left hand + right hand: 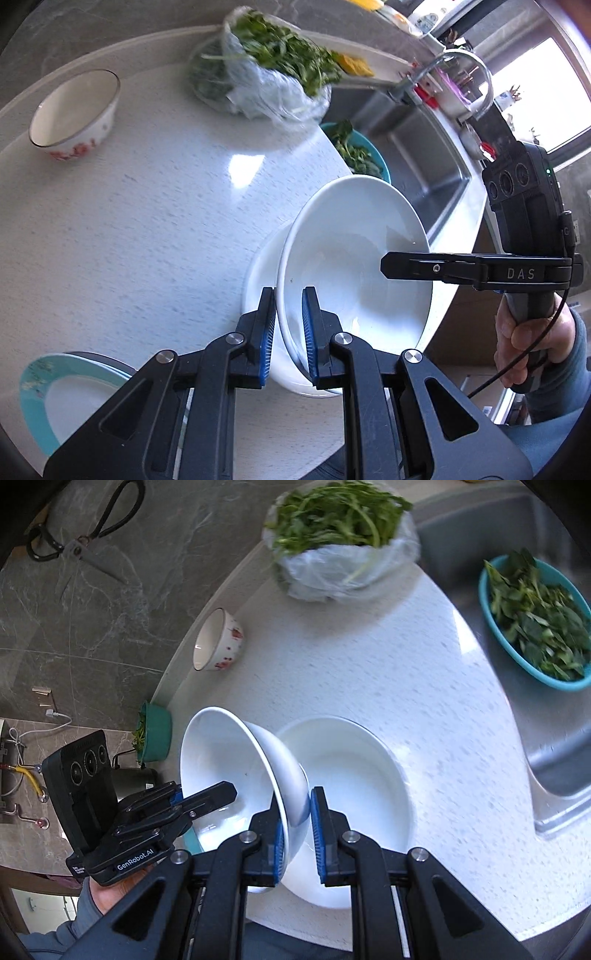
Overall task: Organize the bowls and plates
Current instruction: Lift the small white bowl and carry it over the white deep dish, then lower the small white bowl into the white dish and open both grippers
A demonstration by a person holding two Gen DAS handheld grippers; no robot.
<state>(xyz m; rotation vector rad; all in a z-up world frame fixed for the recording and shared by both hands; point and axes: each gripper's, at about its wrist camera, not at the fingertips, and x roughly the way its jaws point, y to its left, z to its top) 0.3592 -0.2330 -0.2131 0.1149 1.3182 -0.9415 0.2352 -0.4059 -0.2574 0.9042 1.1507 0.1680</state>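
Note:
A plain white bowl (pixel 351 258) is tilted above a second white bowl (pixel 262 280) that sits on the white counter. My left gripper (pixel 290 332) is shut on its near rim. My right gripper (pixel 297 827) is shut on the opposite rim of the same bowl (pixel 229 753), with the lower bowl (pixel 354 786) just to its right. The right gripper also shows in the left wrist view (pixel 406 266), and the left gripper in the right wrist view (pixel 207 797). A small bowl with red flowers (pixel 74 114) stands at the far left, also in the right wrist view (pixel 218 642). A teal-rimmed plate (pixel 70 398) lies near left.
A plastic bag of greens (pixel 266 74) sits at the back of the counter (pixel 147 221). A steel sink (pixel 424 158) to the right holds a teal basket of leaves (pixel 535 620). A small teal bowl of greens (pixel 155 734) stands by the counter's left edge. Scissors (pixel 85 535) hang on the wall.

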